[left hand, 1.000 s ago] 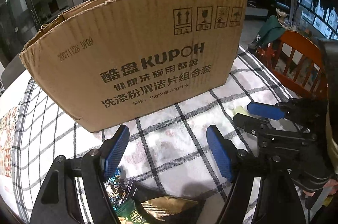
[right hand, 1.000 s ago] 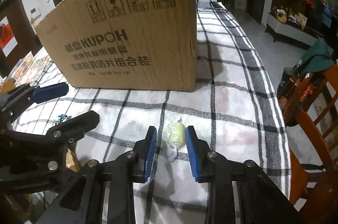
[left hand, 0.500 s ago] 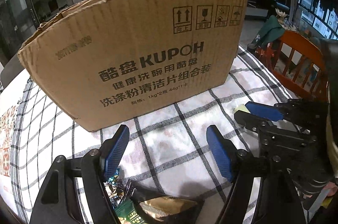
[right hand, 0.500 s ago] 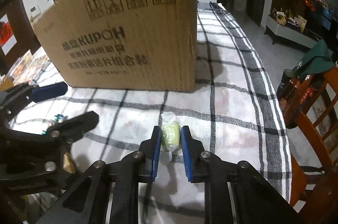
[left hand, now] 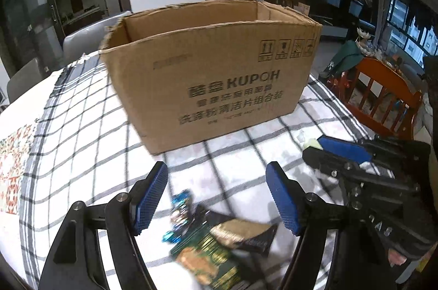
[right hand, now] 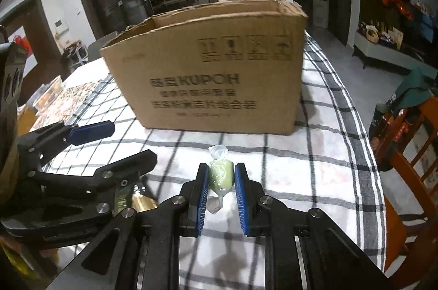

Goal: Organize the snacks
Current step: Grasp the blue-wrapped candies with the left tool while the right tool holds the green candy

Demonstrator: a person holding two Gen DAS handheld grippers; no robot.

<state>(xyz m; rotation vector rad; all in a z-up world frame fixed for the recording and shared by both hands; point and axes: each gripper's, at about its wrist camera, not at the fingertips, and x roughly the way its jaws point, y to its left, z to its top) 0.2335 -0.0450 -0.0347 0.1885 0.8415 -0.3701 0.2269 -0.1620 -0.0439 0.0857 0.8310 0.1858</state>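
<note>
**Right claw grips candy; left claw open over snack packets**

Right claw angles downward toward the checked tabletop, pads clamped on a pale green wrapped candy. Left claw tilts down likewise, jaws wide and empty above snack packets. The open cardboard box stands beyond both.

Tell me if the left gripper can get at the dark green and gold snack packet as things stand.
Probably yes. The left gripper is open and empty, and the snack packet lies on the checked tablecloth just below its fingers, with nothing over it. The blue-wrapped candies beside it might get caught too.
</note>
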